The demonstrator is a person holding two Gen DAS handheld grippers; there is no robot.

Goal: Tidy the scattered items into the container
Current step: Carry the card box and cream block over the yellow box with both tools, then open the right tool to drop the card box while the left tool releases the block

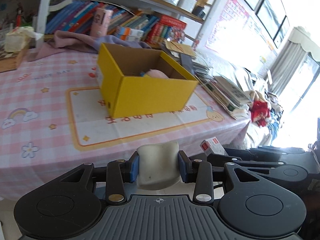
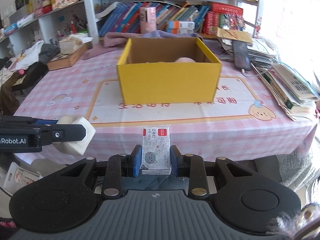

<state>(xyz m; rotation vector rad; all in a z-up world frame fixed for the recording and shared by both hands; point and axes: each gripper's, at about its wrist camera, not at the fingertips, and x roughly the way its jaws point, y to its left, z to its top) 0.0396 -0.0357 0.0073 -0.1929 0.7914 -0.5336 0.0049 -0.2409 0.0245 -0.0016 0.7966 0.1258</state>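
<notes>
my left gripper (image 1: 158, 167) clamping a white block (image 1: 158, 166), right gripper (image 2: 156, 161) clamping a small box (image 2: 156, 150), both short of the table edge (image 2: 180, 152), bare cloth before the yellow box (image 2: 170, 82)

Yellow cardboard box (image 2: 169, 82) with brown inside, on a pink-and-white checked tablecloth (image 2: 60, 84); white eraser (image 1: 158, 167); grey-and-red staple box (image 2: 156, 150).

Your left gripper (image 1: 158, 167) is matt black plastic with blue rubbery pads and bright metal pivots; it clamps a white eraser (image 1: 158, 166), smooth and smudged. Your right gripper (image 2: 156, 161) pinches a printed paper staple box (image 2: 156, 150). The far yellow box (image 2: 170, 82) is matt cardboard, raw brown inside. The tablecloth (image 2: 60, 92) is creased printed cloth.
</notes>
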